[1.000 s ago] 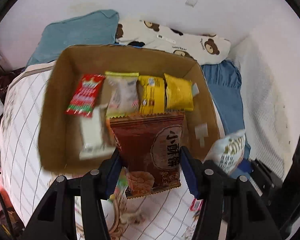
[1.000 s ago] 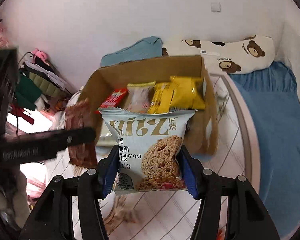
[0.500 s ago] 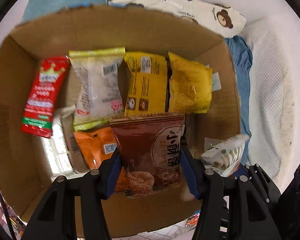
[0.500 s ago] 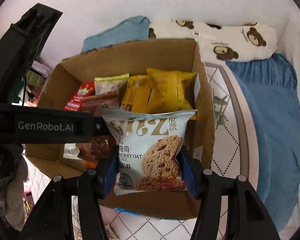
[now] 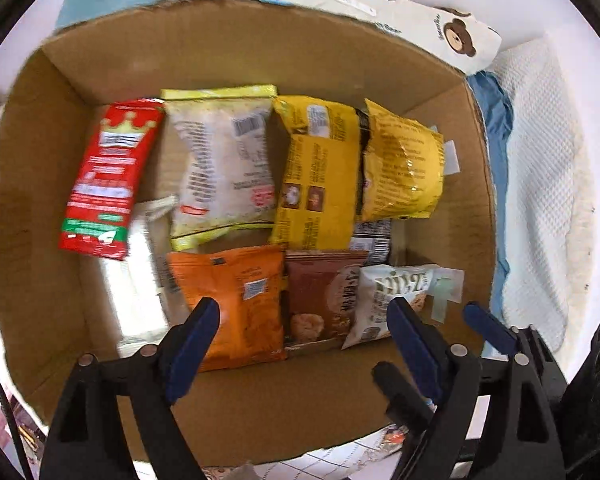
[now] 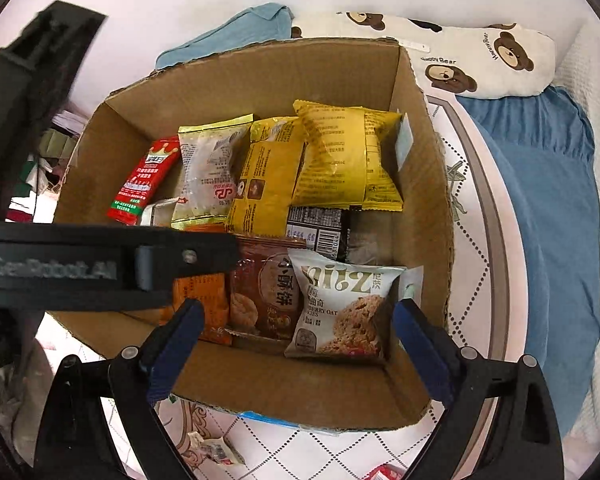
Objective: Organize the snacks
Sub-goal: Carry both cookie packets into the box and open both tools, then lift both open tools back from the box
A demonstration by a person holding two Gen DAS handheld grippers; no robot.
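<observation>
We take the cardboard box [image 6: 260,380] as ref. for all positions.

1. Jaw state. Left gripper [image 5: 304,344]: jaws opening, wide apart, pads clear of every pkt; nothing pinched. Right gripper [image 6: 296,344]: jaws opening, wide, pads standing off both sides of the oat cookie packet [image 6: 340,312]; no contact visible.

2. Item positions. The oat cookie packet stands in the box's near-right corner, leaning on the near wall. The brown biscuit packet [image 6: 266,300] stands just beside it, toward box centre, touching or nearly so. The orange packet [image 5: 236,304] sits next along the near wall. Far row, left to right: red packet [image 5: 108,176], pale packet [image 5: 224,164], two yellow packets [image 5: 320,184]. A dark barcode wrapper [image 6: 320,232] lies flat on the box floor between the rows.

3. Handling (est.). We judge all pkts light, soft, air-puffed; film is glossy, so likely slippery under the pads. Contents (cookies, biscuits) are prob. brittle, so use min. squeeze.

4. Grip points. We recommend taking a pkt across its side edges at mid-height, or on the crimped top seal, which is flat and stiffer. Avoid pressing the puffed centre.

5. Risk. Upright pkts may tip fwd onto the box floor on withdrawal; lift the grippers straight up, clear of the near wall.
</observation>
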